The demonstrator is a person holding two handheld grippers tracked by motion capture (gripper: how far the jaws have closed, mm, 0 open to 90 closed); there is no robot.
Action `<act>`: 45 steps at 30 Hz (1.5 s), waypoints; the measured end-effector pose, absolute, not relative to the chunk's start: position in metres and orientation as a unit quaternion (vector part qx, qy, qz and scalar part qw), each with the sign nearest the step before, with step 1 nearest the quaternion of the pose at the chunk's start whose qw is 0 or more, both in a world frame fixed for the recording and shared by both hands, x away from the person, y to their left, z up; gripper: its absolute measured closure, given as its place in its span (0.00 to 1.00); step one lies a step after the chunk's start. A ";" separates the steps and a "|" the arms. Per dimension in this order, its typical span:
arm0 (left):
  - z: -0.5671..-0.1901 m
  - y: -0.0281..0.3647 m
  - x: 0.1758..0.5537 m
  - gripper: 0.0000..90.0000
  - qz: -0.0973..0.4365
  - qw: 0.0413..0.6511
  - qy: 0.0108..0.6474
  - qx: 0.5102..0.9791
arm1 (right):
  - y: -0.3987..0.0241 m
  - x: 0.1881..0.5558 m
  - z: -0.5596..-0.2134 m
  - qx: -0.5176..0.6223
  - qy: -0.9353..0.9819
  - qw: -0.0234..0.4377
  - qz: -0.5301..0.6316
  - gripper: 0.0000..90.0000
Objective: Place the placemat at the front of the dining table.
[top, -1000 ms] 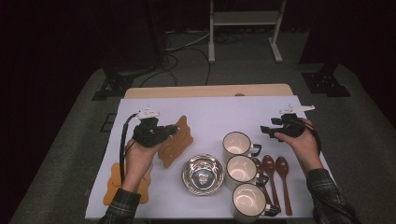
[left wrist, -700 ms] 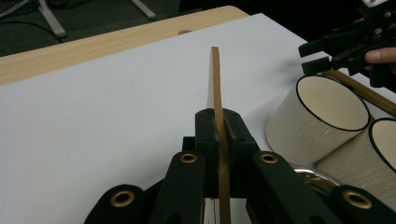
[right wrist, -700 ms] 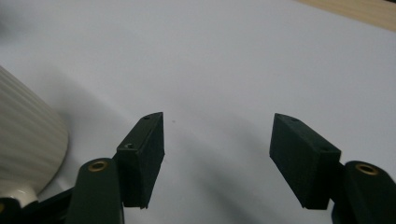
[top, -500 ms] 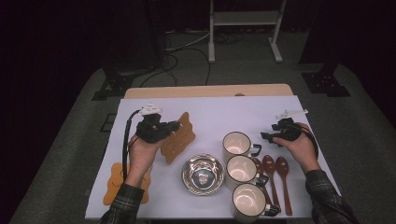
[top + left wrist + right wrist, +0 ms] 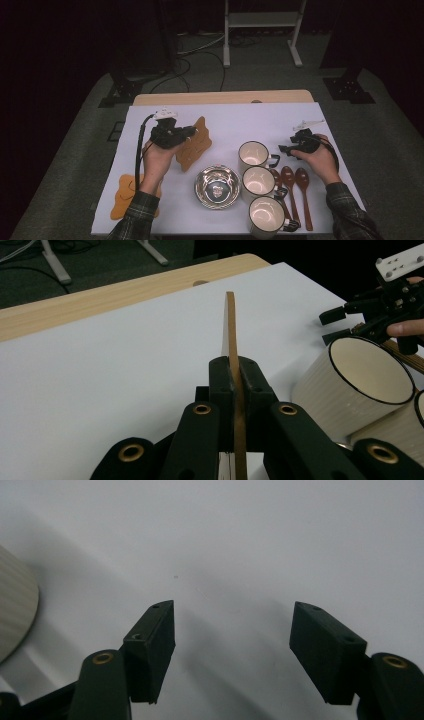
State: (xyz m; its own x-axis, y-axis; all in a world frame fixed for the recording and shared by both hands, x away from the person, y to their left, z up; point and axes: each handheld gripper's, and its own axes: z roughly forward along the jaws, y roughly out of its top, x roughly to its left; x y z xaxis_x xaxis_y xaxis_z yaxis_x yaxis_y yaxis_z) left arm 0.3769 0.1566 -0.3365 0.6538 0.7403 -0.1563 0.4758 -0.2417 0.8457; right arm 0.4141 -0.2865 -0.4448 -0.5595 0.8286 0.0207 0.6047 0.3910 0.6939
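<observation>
**Left gripper clamped on a wooden mat, right one hanging open by the mugs**

So the left gripper sat toward the left side of the table, forearm coming up from the near edge in a plaid sleeve, wrist bent so the gripper pointed across toward the right. Its jaws were pinched tight on a thin wavy-edged wooden coaster, held on edge; from the high view the coaster ran slanted from the gripper down toward the steel bowl. A second orange coaster lay flat near the front left corner, partly under the forearm.

The right gripper was over near the right edge, hand cupped around it from behind, pointing left at the farthest mug. Its jaws stood wide apart with nothing between them, just the white cover below, and the left gripper view showed that gripper just above the mug's rim.

Three cream mugs stood in a row running toward the near edge, with three dark wooden spoons lying just right of them. The table had a pale wood strip showing at its far edge. Around it was grey carpet, dark room, cables and a white metal stand at the back
</observation>
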 end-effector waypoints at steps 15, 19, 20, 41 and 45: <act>-0.343 0.149 0.396 0.96 0.143 0.470 0.403 0.772 | -0.288 0.415 -0.452 0.444 0.819 0.161 0.325 0.36; -0.342 0.148 0.402 0.96 0.146 0.468 0.403 0.773 | -0.287 0.415 -0.453 0.442 0.821 0.164 0.321 0.35; -0.342 0.147 0.403 0.96 0.145 0.468 0.404 0.773 | -0.286 0.414 -0.453 0.442 0.821 0.165 0.321 0.35; -0.344 0.121 0.430 0.96 0.141 0.471 0.402 0.772 | -0.286 0.412 -0.456 0.443 0.817 0.172 0.327 0.35; -0.345 0.114 0.436 0.96 0.136 0.475 0.402 0.771 | -0.286 0.412 -0.456 0.443 0.817 0.172 0.328 0.35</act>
State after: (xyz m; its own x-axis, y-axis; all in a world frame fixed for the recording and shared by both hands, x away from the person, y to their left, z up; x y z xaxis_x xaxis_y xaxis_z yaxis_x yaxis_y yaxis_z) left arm 0.4358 0.1144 -0.3450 0.6393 0.7496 -0.1716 0.4908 -0.2260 0.8414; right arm 0.4119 -0.2864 -0.4560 -0.5488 0.8359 0.0096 0.6102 0.3927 0.6881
